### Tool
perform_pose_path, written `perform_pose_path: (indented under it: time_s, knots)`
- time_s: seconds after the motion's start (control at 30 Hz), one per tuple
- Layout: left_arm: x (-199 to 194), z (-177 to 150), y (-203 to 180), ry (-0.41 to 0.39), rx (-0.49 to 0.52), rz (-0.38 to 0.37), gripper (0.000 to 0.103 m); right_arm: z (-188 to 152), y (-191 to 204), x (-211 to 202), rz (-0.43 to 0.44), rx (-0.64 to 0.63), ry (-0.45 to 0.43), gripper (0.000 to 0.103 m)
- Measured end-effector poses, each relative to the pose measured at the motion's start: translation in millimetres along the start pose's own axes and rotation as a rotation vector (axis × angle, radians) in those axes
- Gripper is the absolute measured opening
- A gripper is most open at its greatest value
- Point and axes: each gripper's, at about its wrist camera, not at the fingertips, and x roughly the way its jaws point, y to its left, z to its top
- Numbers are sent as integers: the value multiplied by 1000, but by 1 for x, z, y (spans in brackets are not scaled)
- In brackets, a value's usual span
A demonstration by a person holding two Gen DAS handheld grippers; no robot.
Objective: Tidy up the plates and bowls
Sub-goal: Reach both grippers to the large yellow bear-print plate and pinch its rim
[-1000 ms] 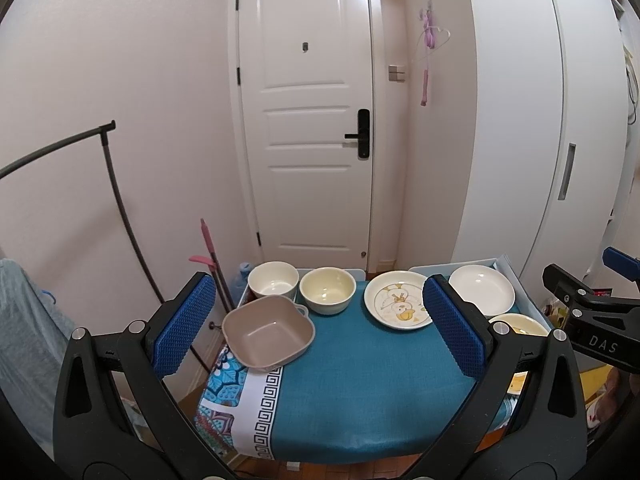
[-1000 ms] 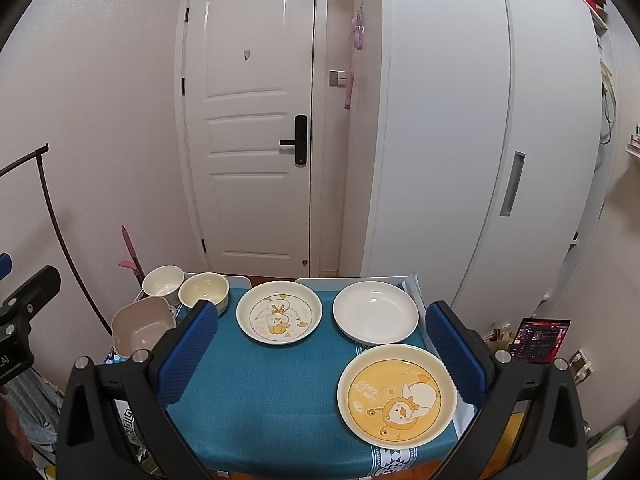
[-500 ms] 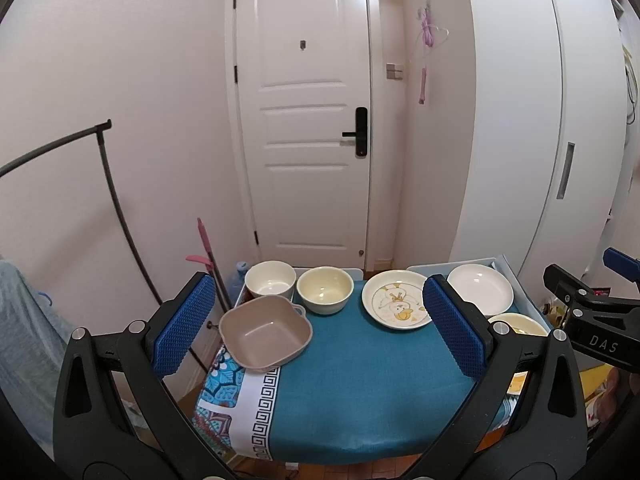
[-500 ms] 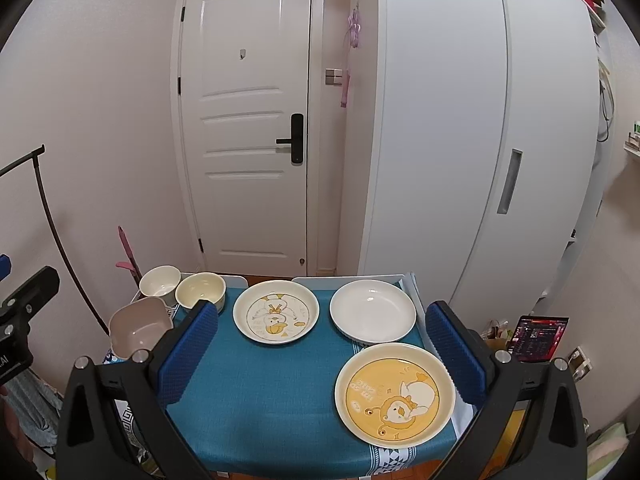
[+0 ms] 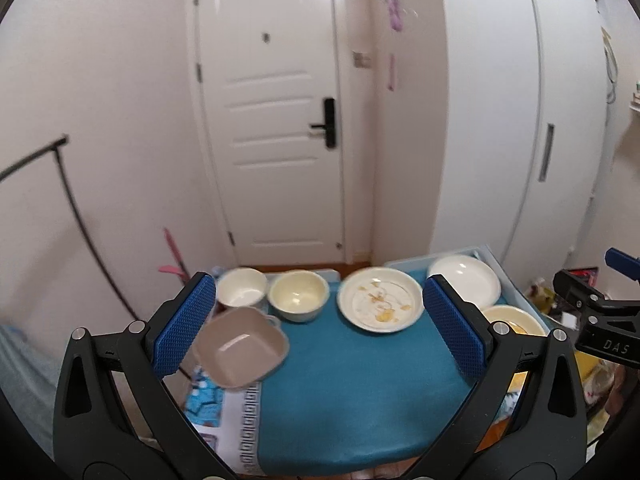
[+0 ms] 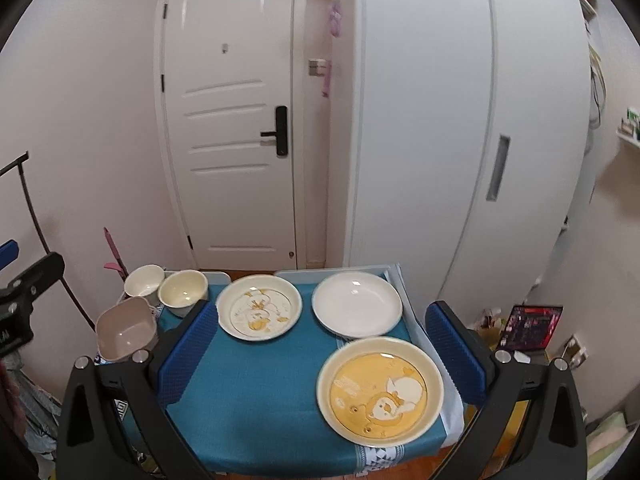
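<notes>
On a small table with a teal cloth [image 5: 360, 380] [image 6: 260, 400] stand several dishes. A square taupe bowl [image 5: 240, 350] [image 6: 126, 332] sits at the left edge. Behind it are a white round bowl [image 5: 241, 292] [image 6: 143, 285] and a cream bowl [image 5: 298, 294] [image 6: 182, 292]. A cream plate with a duck picture [image 5: 380, 299] [image 6: 259, 306] lies mid-back, a plain white plate [image 5: 466, 282] [image 6: 356, 304] at back right, and a yellow bear plate [image 6: 380, 386] [image 5: 514, 320] at front right. My left gripper [image 5: 320, 328] and right gripper [image 6: 320, 354] hover open above the table's near side, holding nothing.
A white door [image 5: 276, 120] and a white wardrobe [image 6: 460, 120] stand behind the table. A black rail [image 5: 60, 184] and a pink-handled tool [image 5: 172, 252] are at the left. Clutter lies on the floor at the right [image 6: 528, 326]. The table's edges drop off on all sides.
Both cameras have moved closer to the table and a little lower; the left view has swung slightly right and is blurred. The dishes have not moved. Both grippers stay open.
</notes>
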Motion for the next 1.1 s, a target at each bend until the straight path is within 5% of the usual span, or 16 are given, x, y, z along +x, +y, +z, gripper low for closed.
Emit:
perform_pose_path:
  time_s: [0.13, 0.43, 0.63, 0.9, 1.1]
  knots:
    - [31, -10, -26, 86, 3, -74, 103, -16, -37, 20, -3, 36, 80, 103]
    - [143, -74, -112, 453, -51, -239, 103, -74, -135, 97, 126, 105, 305, 102]
    - [199, -129, -164, 585, -63, -259, 99, -118, -182, 165, 233, 108, 481, 85]
    - [247, -174, -197, 691, -68, -259, 67, -149, -206, 226, 346, 104, 564, 58]
    - [253, -180, -206, 684, -66, -252, 37, -152, -207, 242, 401, 94, 573, 26]
